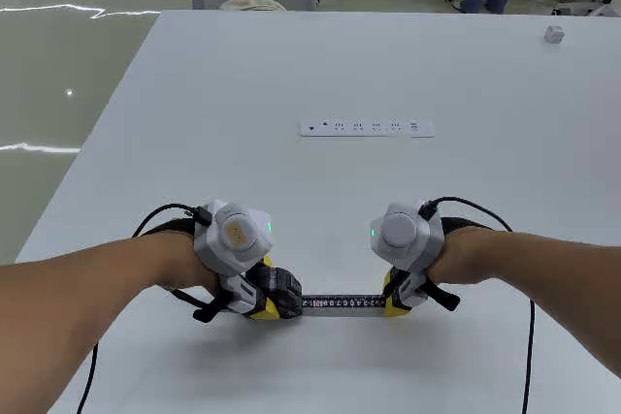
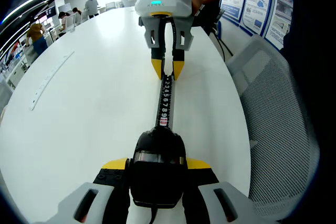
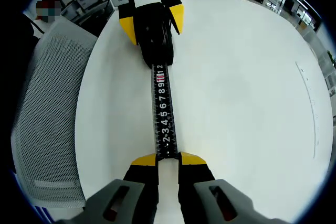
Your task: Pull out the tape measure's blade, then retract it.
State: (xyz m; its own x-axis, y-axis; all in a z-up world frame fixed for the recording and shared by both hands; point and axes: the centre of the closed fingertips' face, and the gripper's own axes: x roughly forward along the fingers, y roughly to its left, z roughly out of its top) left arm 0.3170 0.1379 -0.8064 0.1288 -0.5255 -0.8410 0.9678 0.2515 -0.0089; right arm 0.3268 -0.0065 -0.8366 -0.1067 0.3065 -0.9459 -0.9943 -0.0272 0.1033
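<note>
The black tape measure case (image 1: 278, 293) (image 2: 157, 163) (image 3: 153, 30) rests on the white table with my left gripper (image 1: 264, 300) (image 2: 157, 163) shut on its sides. A short length of numbered blade (image 1: 343, 304) (image 2: 166, 100) (image 3: 163, 111) runs flat from the case toward the right. My right gripper (image 1: 394, 302) (image 3: 168, 158) is shut on the blade's free end, and its yellow tips (image 2: 167, 68) pinch the end in the left gripper view. About a dozen centimetre marks show between the two grippers.
A white power strip (image 1: 366, 128) (image 2: 50, 77) (image 3: 307, 106) lies flat at the table's middle. A small grey object (image 1: 554, 35) sits at the far right of the table. A mesh chair (image 2: 278, 124) (image 3: 47, 114) stands at the near table edge. People stand in the background.
</note>
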